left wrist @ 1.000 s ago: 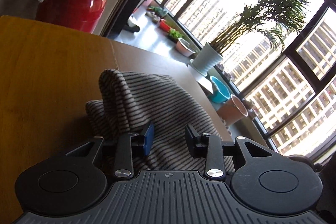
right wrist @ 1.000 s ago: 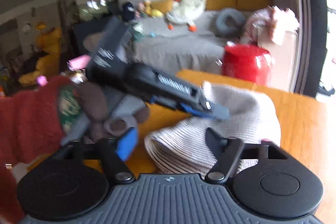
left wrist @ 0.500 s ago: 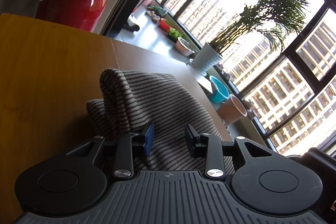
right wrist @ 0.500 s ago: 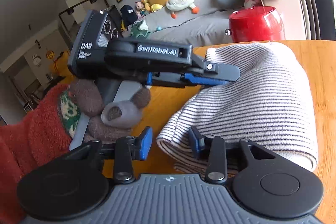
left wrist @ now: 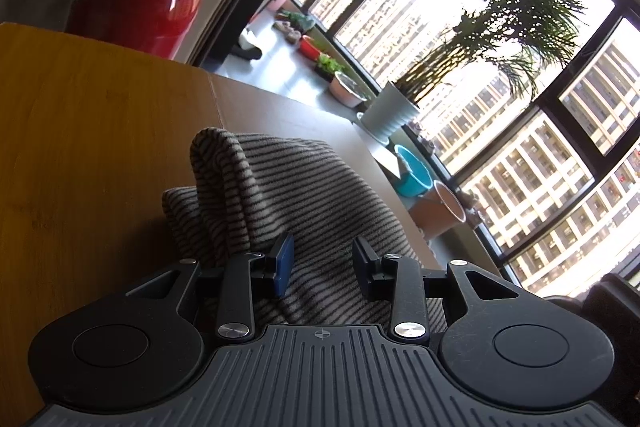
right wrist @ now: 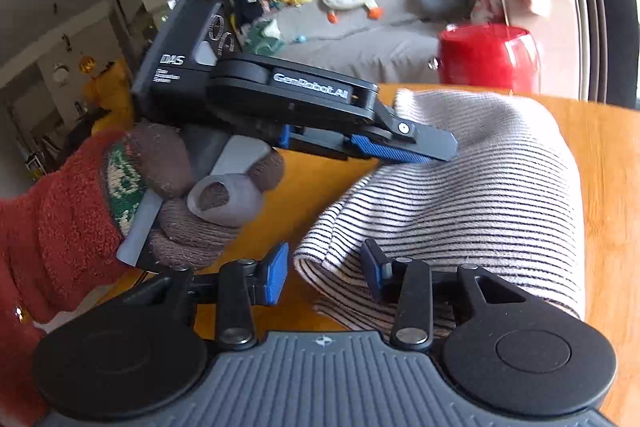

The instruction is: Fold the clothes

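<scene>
While the striped garment (right wrist: 472,195) is lying bunched on the wooden table (left wrist: 88,131), both grippers are sitting at its near end. Left gripper (left wrist: 322,269) is clenching a ridge of the fabric: in the left wrist view the cloth (left wrist: 288,187) is running up between the narrow jaws, and in the right wrist view its fingers (right wrist: 404,147) are resting closed on the garment's top fold. Gloved hand (right wrist: 192,203) and red fuzzy sleeve (right wrist: 56,223) are carrying that gripper, sitting left of the garment over bare table. Right gripper (right wrist: 326,271) is opening slightly, with the garment's folded near-left corner sitting between the jaws; the right pad (right wrist: 374,269) is lying against the fabric, the left pad (right wrist: 276,273) is standing clear of it, so it is not gripping. Edges: the garment's left hem is curling under in stacked layers just ahead of the right gripper; its far end is humping up in a rounded fold. Table's right edge is running close beside the garment in the left wrist view, with plant pots (left wrist: 390,113) and the window (left wrist: 520,107) beyond it. Open room: a wide bare stretch of table is lying left of and beyond the garment, up to the far edge, where a red container (left wrist: 136,15) is standing behind the table. In the right wrist view, bare table is also showing right of the garment.
</scene>
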The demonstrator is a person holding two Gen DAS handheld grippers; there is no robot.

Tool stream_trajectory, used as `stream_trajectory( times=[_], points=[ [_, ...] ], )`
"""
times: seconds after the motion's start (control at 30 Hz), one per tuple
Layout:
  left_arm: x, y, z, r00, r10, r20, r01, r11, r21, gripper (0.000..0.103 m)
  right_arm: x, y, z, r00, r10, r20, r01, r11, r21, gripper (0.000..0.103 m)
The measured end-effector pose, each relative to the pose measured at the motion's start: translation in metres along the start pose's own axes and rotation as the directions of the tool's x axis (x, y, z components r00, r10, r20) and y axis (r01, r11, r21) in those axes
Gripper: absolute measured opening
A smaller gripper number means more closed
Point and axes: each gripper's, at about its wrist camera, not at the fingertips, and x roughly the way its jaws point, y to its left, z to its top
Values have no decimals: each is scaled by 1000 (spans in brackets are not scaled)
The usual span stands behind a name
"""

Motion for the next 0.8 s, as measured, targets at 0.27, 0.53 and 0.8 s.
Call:
stream_trajectory(
  times=[0.27,0.53,0.8],
  points=[
    [1,2,-1,1000,-11,4,11,1000,-6,37,-31,5,16,999,-14,48,16,999,-50,49],
    [3,1,0,1000,-6,1,6,1000,-1,37,-9,24,-14,985,-174,-18,168,969,-179,63],
    [3,1,-1,1000,-6,0,6,1000,0,38,-27,26,14,995,-70,74,77,991,-107,47]
  ],
)
